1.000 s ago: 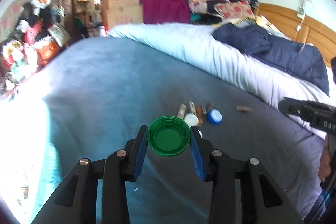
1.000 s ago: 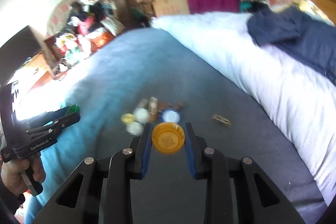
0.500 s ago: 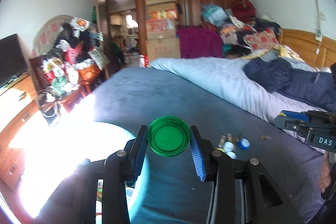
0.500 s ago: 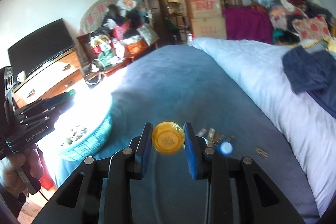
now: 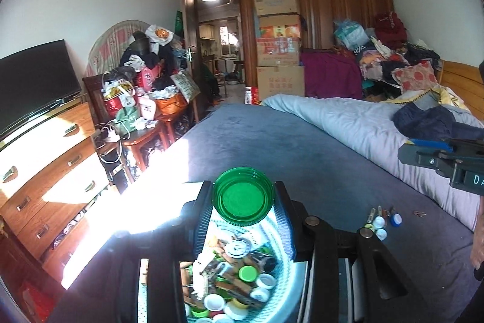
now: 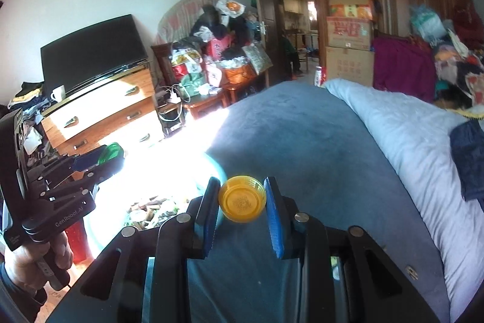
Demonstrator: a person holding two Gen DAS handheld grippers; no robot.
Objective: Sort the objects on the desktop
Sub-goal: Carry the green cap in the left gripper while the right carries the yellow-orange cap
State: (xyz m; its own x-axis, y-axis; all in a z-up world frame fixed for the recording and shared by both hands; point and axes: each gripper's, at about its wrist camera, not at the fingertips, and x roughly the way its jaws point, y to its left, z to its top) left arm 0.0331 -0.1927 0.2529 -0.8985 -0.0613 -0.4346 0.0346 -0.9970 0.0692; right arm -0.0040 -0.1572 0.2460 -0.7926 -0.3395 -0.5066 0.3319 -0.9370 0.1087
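Note:
My left gripper (image 5: 243, 197) is shut on a green cap (image 5: 243, 196) and holds it above a light teal basket (image 5: 281, 301) filled with caps and clips. My right gripper (image 6: 242, 203) is shut on a yellow cap (image 6: 243, 202) and holds it above the blue bed cover (image 6: 302, 147), just right of the same basket (image 6: 145, 211). The left gripper (image 6: 99, 161) with its green cap also shows at the left of the right wrist view. Several small caps and clips (image 5: 379, 221) lie on the bed cover to the right of the basket.
A pale quilt (image 5: 363, 123) and dark clothes (image 5: 429, 120) lie on the bed's right side. A wooden dresser (image 5: 45, 156) with a TV (image 5: 33, 80) stands left of the bed. A lone clip (image 5: 420, 213) lies near the quilt. Bright sun glare covers the basket's left side.
Both grippers have swung left, away from the small pile on the bed, each still holding its cap. The left one now hangs over the basket, which has come into view.

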